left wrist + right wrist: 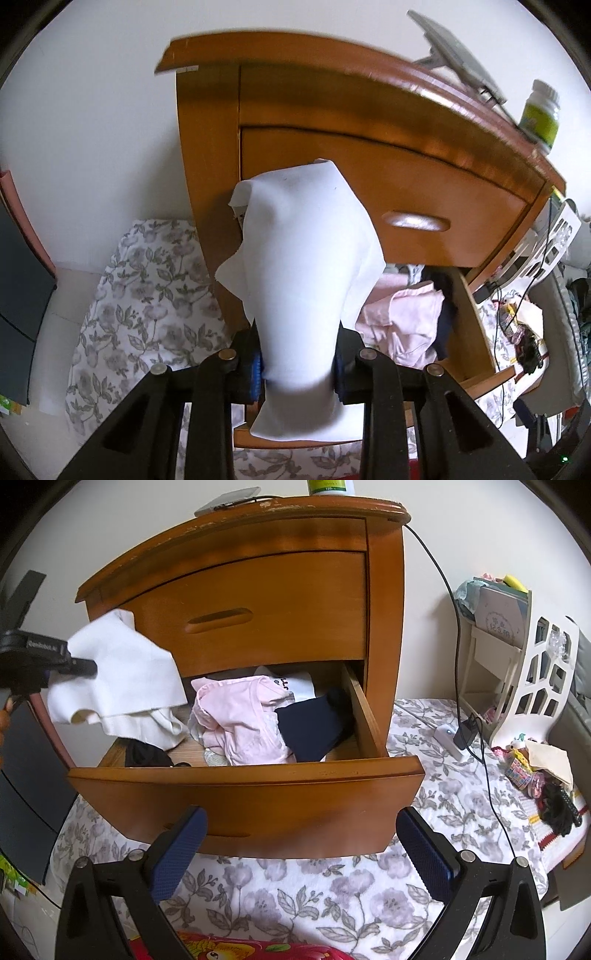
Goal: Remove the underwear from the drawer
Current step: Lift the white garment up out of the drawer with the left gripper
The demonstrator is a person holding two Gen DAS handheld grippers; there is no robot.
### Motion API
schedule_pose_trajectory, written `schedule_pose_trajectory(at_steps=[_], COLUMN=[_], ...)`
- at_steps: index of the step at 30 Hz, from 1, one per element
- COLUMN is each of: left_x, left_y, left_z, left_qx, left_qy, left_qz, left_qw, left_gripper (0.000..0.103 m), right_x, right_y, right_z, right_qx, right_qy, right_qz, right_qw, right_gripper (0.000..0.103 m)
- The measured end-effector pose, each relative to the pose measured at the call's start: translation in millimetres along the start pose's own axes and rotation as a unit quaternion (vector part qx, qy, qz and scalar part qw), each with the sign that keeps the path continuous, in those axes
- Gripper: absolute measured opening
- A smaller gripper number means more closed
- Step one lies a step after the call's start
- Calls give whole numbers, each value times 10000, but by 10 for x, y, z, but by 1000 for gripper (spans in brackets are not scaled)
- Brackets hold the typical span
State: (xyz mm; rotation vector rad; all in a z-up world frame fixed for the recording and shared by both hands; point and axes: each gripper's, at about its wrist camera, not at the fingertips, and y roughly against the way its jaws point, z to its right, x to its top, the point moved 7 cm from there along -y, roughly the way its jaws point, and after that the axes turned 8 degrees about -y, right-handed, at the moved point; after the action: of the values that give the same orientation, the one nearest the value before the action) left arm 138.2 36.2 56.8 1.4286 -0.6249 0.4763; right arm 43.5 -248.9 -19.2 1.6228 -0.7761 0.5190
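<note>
My left gripper (298, 373) is shut on white underwear (299, 266), which bunches between the blue pads and drapes forward over them. In the right wrist view that same white underwear (122, 672) hangs from the left gripper (88, 668) above the left end of the open lower drawer (258, 794). Inside the drawer lie a pink garment (240, 720), a dark navy one (314, 727), a white printed piece (291, 686) and something black (147, 755) at the left. My right gripper (299, 853) stands open in front of the drawer, holding nothing.
The wooden nightstand (258, 602) has its upper drawer closed; a green-labelled bottle (541, 110) and a flat grey device (458, 55) sit on top. A floral cover (295, 897) spreads below. A black cable (465, 664), a charger and a white rack (517, 664) stand to the right.
</note>
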Motion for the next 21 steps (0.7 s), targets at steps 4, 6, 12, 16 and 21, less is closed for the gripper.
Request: schedule_pose_trajectory(at_steps=[4, 6, 12, 16, 21], left_x=[64, 98, 190, 226, 254], left_y=[147, 213, 437, 616, 868], left_z=[31, 45, 81, 130, 187], left_qx=[-35, -56, -103, -144, -197], left_qy=[-18, -35, -44, -63, -69], left_qz=[179, 273, 544, 732, 1006], left_qw=[9998, 9996, 9985, 9972, 9947], left_gripper=[30, 30, 30, 30, 30], right_x=[2, 4, 3, 2, -3], right_y=[33, 52, 112, 153, 211], right_z=[-7, -10, -29, -43, -64], right_qx=[5, 7, 21, 37, 49], right_qy=[9, 12, 32, 46, 55], right_qz=[22, 35, 67, 87, 123], right_qw=[10000, 10000, 10000, 9999, 9999], right_gripper=[103, 103, 103, 103, 103])
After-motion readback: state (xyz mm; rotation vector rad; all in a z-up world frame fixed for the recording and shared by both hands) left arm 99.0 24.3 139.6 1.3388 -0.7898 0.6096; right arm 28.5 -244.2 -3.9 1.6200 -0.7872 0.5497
